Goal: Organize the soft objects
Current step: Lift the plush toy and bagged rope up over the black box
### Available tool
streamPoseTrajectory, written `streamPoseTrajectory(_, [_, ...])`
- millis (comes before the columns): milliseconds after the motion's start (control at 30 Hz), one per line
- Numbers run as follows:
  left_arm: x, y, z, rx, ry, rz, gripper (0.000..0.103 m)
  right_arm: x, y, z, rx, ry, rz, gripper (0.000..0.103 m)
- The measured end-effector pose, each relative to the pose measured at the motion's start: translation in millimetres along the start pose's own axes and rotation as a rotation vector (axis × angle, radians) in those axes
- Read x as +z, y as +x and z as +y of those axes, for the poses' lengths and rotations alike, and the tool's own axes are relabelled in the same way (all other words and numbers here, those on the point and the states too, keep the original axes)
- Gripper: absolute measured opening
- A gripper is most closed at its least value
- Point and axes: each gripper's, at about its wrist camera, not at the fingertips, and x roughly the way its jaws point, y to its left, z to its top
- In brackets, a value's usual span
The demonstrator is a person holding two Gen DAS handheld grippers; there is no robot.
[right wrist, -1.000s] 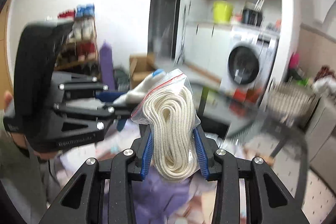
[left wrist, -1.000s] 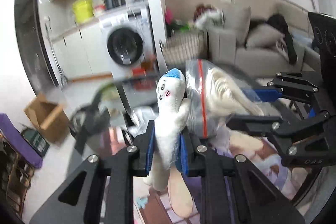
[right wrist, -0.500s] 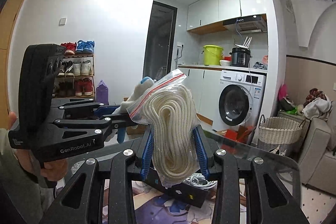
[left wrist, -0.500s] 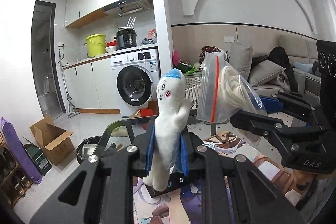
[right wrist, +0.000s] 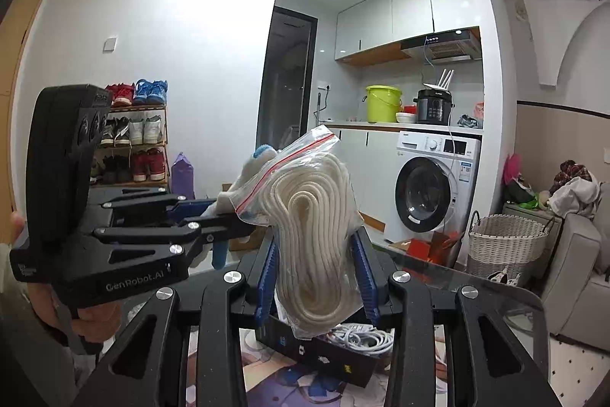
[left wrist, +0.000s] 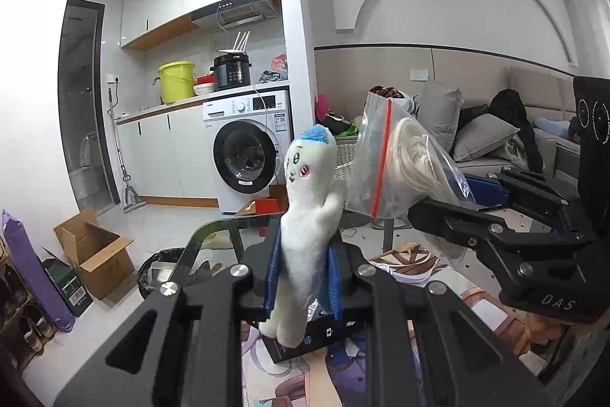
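Note:
My left gripper (left wrist: 303, 277) is shut on a white plush doll with a blue cap (left wrist: 309, 201), held upright above the glass table. My right gripper (right wrist: 316, 281) is shut on a clear zip bag of coiled white rope (right wrist: 312, 227). In the left wrist view the right gripper (left wrist: 450, 201) reaches in from the right with the rope bag (left wrist: 396, 170) close beside the doll. In the right wrist view the left gripper (right wrist: 221, 220) comes in from the left with the doll (right wrist: 244, 182) partly hidden behind the bag.
Below lies a glass table (right wrist: 495, 296) with a black box (right wrist: 324, 349) holding white cables (right wrist: 362, 336), on a patterned mat. Beyond are a washing machine (left wrist: 248, 155), a wicker basket (right wrist: 503, 243), a sofa (left wrist: 514, 140), a cardboard box (left wrist: 95, 254) and a shoe rack (right wrist: 133, 140).
Both grippers have tilted up with their loads, from looking down at the table to looking across the room. The doll and the bag stay held side by side.

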Motion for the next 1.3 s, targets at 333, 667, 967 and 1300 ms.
streamPoseTrajectory(333, [14,34,11,0.032,-0.063,0.011,0.019,17,44,-22,-0.061,0.039,-0.008,0.037])
streamPoseTrajectory(667, [22,78,29,0.108,-0.119,0.035,0.019,34,102,-42,-0.094,0.074,0.005,0.037])
streamPoseTrajectory(967, [27,87,35,0.119,-0.138,0.031,0.019,34,116,-53,-0.101,0.078,0.025,0.038])
streamPoseTrajectory(1300, [18,116,38,0.120,-0.146,0.173,0.019,13,142,-49,-0.085,0.093,0.202,0.037])
